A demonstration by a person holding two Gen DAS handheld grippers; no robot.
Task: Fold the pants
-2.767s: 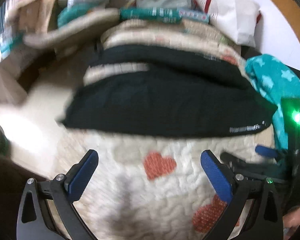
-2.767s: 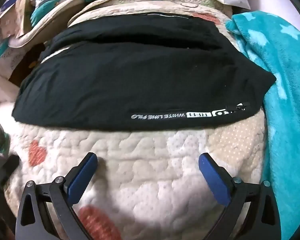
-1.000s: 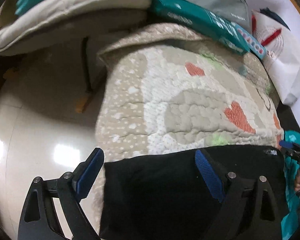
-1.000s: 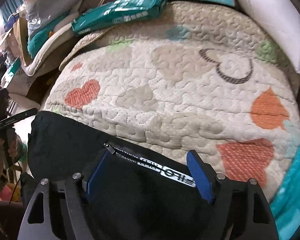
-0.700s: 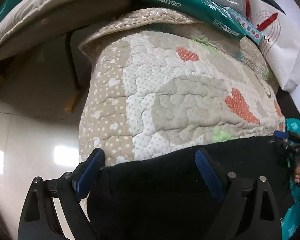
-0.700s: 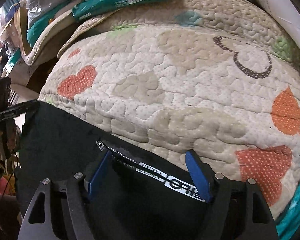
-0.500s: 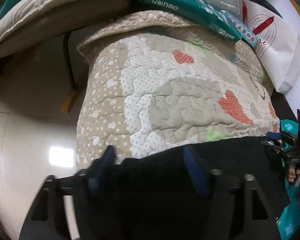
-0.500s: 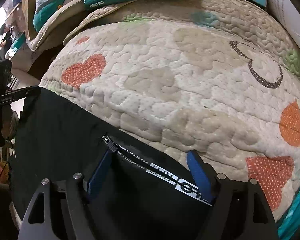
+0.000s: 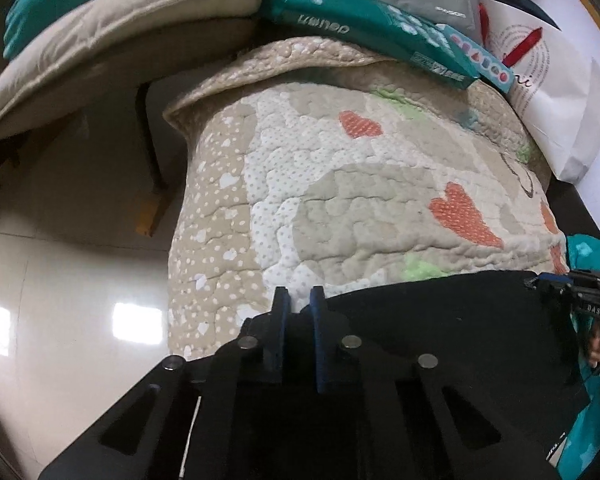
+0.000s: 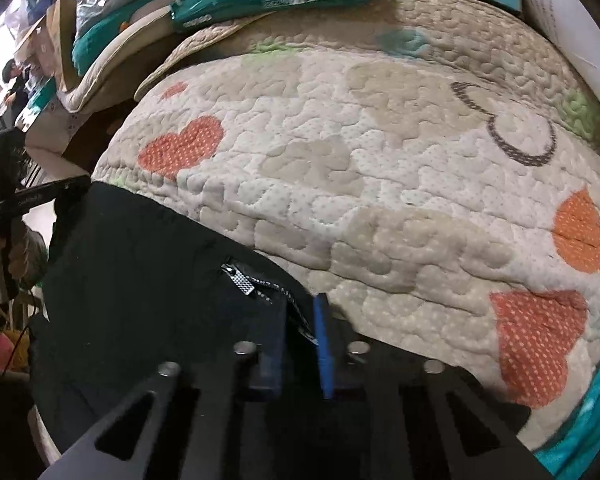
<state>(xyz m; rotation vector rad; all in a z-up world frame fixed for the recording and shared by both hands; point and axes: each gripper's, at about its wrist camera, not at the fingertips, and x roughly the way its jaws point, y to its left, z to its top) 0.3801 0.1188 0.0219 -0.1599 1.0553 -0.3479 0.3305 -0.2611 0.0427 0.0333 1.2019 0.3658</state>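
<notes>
Black pants (image 9: 440, 320) lie across the near part of a quilted heart-print cover (image 9: 360, 184). My left gripper (image 9: 298, 300) is shut on the pants' far edge near its left corner. In the right wrist view the pants (image 10: 140, 264) show a zipper pull and white lettering. My right gripper (image 10: 300, 312) is shut on that edge by the zipper, near the right corner. Each gripper shows at the edge of the other's view, holding the opposite corner.
Teal packages (image 9: 360, 24) and a white paper bag (image 9: 548, 92) lie at the cover's far end. A beige cushion (image 9: 112, 40) sits at far left above shiny floor (image 9: 60, 280). A teal star blanket (image 10: 588, 420) lies to the right.
Both grippers were open over the pants' far edge a second ago. Both have since closed on the fabric.
</notes>
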